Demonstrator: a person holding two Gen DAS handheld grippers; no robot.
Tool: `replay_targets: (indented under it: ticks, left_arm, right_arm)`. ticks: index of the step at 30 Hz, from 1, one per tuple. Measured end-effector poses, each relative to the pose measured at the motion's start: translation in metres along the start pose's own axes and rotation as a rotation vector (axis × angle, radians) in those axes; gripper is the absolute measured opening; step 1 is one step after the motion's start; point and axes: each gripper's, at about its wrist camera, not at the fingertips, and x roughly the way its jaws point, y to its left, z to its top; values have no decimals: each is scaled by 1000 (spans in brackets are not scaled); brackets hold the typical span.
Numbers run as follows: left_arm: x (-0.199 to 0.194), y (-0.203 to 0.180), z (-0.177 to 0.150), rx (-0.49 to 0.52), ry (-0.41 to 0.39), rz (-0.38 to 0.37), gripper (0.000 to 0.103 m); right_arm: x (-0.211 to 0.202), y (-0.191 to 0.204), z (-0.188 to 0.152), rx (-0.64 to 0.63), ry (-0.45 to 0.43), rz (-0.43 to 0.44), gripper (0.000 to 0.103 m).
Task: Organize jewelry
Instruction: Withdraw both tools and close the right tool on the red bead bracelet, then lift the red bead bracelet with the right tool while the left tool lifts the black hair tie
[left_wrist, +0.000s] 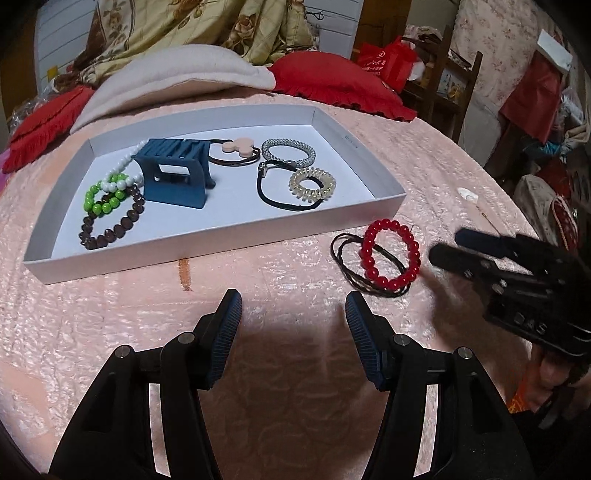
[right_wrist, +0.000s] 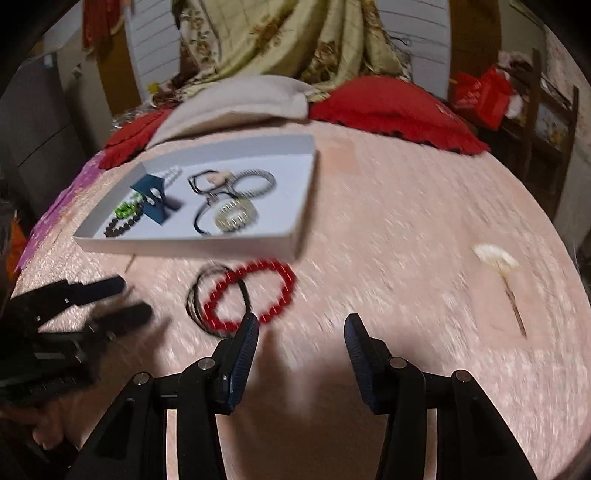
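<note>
A red bead bracelet (left_wrist: 391, 254) lies on the pink bedspread, overlapping a dark brown hair tie (left_wrist: 345, 258), just outside the white tray (left_wrist: 207, 240). The tray holds green, white and brown bead bracelets (left_wrist: 110, 206), a blue hair claw (left_wrist: 175, 173) and several hair ties (left_wrist: 295, 177). My left gripper (left_wrist: 293, 306) stands open and empty in front of the tray. My right gripper (right_wrist: 301, 328) is also open and empty, its left fingertip (right_wrist: 249, 325) at the near edge of the red bracelet (right_wrist: 255, 295). Each gripper shows in the other's view: the right (left_wrist: 454, 243), the left (right_wrist: 133, 299).
A white-flowered hairpin (right_wrist: 498, 266) lies on the bedspread to the right. Red cushions (left_wrist: 340, 83), a beige blanket (left_wrist: 177, 77) and a floral quilt are piled behind the tray. A wooden chair (left_wrist: 454, 81) and cluttered bags stand off the bed's right side.
</note>
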Motion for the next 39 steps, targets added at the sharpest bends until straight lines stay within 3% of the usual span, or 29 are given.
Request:
replay_targets:
  ticks: [5, 7, 12, 14, 15, 16, 19, 24, 30, 33, 35, 36, 37, 39]
  left_arm:
    - [4, 2, 4, -26, -1, -15, 58]
    - [4, 5, 6, -34, 4, -14, 58]
    - [6, 8, 8, -55, 10, -11, 58]
    - [6, 7, 8, -51, 9, -14, 58]
    - [7, 6, 8, -47, 12, -17, 58]
    - [8, 5, 8, -43, 14, -20, 58]
    - [8, 0, 8, -26, 13, -37, 58]
    - [11, -14, 10, 25, 5, -88, 58]
    - [28, -39, 23, 88, 1, -119, 58]
    - [40, -41, 30, 66, 26, -127, 58]
    - [43, -44, 32, 91, 23, -92, 57]
    - [44, -46, 31, 107, 22, -75, 52]
    - [45, -49, 30, 133, 20, -41, 38]
    - [45, -51, 28, 163, 12, 5, 22]
  right_arm:
    - [26, 8, 17, -15, 23, -9, 46]
    - [36, 8, 19, -22, 50, 12, 32]
    - [44, 13, 19, -66, 83, 21, 30]
    - [42, 12, 16, -74, 88, 29, 22]
    - [40, 13, 16, -88, 88, 29, 10]
    - [39, 12, 15, -91, 87, 27, 9]
    - [26, 5, 11, -72, 56, -3, 8]
    - [-10, -14, 9, 20, -40, 20, 8]
    - [2, -26, 3, 61, 40, -19, 8]
    - [-2, -27, 4, 79, 22, 0, 8]
    - [-3, -27, 3, 77, 22, -2, 8]
    - [-1, -26, 3, 75, 28, -1, 8]
    - [0, -26, 2, 72, 33, 0, 8]
    - [2, -24, 3, 64, 40, -7, 8]
